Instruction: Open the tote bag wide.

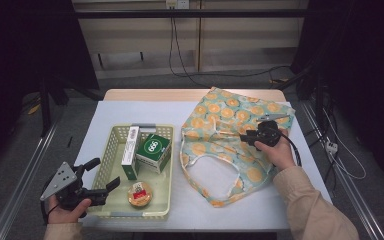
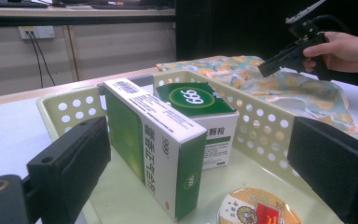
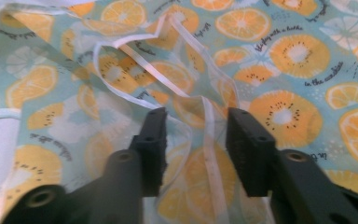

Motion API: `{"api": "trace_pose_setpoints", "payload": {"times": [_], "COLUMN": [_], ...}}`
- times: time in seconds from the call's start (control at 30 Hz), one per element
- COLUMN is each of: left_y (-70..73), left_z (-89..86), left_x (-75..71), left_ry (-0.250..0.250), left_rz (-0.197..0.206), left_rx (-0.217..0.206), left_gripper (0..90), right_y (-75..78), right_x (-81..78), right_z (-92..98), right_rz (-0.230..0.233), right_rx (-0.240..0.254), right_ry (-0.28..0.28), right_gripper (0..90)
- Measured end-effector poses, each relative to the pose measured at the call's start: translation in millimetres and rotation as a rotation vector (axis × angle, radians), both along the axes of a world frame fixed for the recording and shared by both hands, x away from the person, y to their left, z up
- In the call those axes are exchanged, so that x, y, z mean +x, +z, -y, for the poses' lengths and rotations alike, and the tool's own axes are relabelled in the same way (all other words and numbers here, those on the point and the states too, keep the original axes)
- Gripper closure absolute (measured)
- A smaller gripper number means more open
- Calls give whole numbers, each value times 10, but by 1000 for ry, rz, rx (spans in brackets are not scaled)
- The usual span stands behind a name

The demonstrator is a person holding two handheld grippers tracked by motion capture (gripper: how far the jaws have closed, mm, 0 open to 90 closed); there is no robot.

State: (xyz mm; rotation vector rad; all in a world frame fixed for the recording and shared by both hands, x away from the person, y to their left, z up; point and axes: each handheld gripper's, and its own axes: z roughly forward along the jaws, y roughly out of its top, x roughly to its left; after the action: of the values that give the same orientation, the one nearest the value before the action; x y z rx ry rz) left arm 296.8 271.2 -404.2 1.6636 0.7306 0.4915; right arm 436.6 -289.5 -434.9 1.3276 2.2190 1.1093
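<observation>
We are at the bag-opening step: the right gripper (image 1: 250,137) sits low over the fruit-print bag (image 1: 230,120), which lies flat on the table's right half beside the basket (image 1: 111,142). Its jaws stand about half open, straddling a raised fold with a white trim strip (image 3: 209,140); the pads do not press it, so nothing is held. Next move, we judge: close on that fold and lift to open the mouth. The left gripper (image 1: 100,175) rests at the basket's near-left corner, jaws wide and empty, pointing at the tall green box (image 2: 156,149), with the square box (image 2: 200,105) and round tub (image 2: 256,210) alongside.
</observation>
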Motion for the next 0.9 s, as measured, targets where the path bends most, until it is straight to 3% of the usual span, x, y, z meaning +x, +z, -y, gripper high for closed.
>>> {"api": "trace_pose_setpoints", "payload": {"times": [0.13,0.3,0.43,0.5,0.57,0.67,0.77,0.9], "left_y": [-4,7,0,0,-3,-7,-7,-8], "left_z": [6,9,8,12,15,21,23,21], "left_x": [-3,-8,-3,-3,-1,1,1,4], "left_ry": [-2,-4,-3,-4,-5,-9,-10,-9], "left_rz": [-2,0,-2,-2,-3,-5,-6,-6], "left_rx": [5,0,-3,-4,0,3,1,2], "left_gripper": [56,56,56,56,56,56,56,56], "right_y": [105,223,289,303,299,256,197,86], "right_x": [-94,-205,-277,-307,-329,-343,-320,-264], "right_z": [-33,-134,-224,-270,-312,-364,-403,-459], "right_rz": [38,60,65,59,41,39,34,30], "right_rx": [11,-47,-48,-52,-34,-27,-20,-65], "right_ry": [4,44,86,101,143,179,212,248], "right_gripper": [395,240,233,298,489,608,666,671]}}
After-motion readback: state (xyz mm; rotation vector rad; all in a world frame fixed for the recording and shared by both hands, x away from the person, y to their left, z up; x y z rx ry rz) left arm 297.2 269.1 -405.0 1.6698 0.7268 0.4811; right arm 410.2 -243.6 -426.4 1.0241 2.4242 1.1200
